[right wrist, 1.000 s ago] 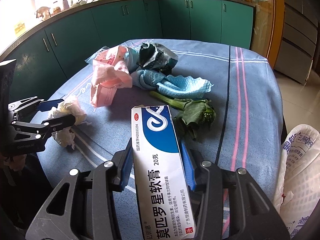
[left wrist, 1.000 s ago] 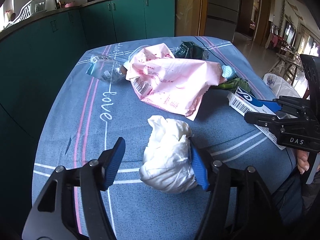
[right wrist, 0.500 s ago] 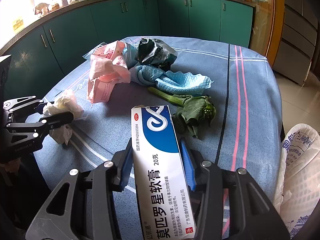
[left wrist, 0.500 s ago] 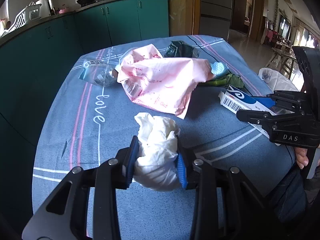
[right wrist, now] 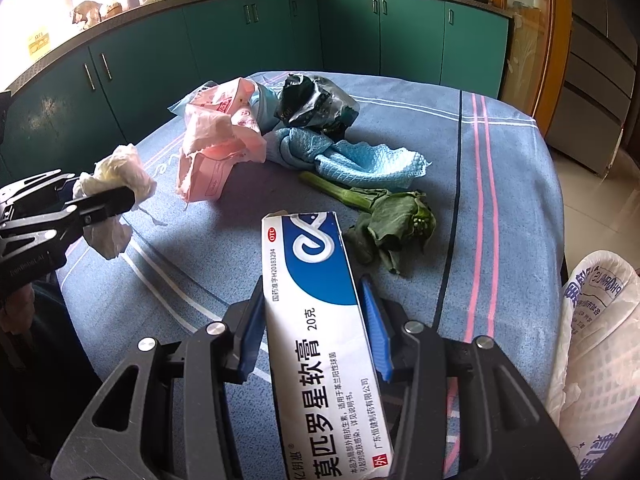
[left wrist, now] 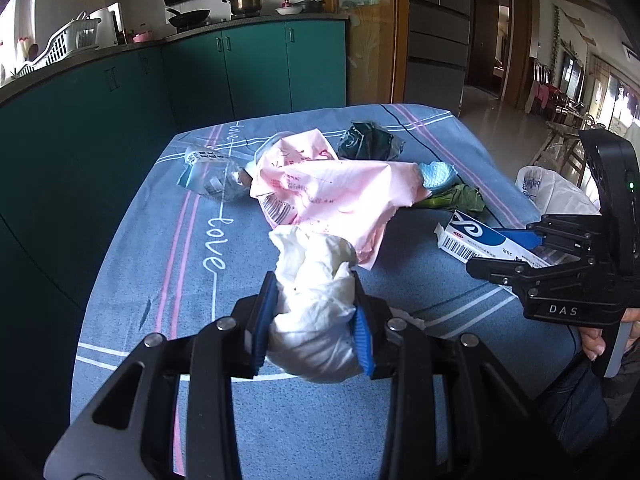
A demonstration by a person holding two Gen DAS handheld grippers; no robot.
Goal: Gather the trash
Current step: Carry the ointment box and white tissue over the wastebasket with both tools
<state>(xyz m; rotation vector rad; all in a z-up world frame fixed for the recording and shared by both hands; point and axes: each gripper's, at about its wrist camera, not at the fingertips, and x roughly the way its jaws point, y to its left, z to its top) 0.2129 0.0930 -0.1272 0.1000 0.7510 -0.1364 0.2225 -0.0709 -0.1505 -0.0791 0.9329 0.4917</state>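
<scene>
Above the near edge of the bench (left wrist: 132, 288), my left fingers (left wrist: 362, 330) pinch the crumpled white tissue (left wrist: 316, 300) and my right fingers (right wrist: 376, 332) clamp the ointment box (right wrist: 320, 312), so I keep both grips firm while carrying them to the white bag (right wrist: 596, 352) at right.

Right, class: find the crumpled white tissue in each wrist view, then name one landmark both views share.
Left wrist view: the crumpled white tissue is low and central, clamped in the left gripper.
Right wrist view: the tissue is at the left edge.
Shared landmark: the pink wrapper just beyond it.
</scene>
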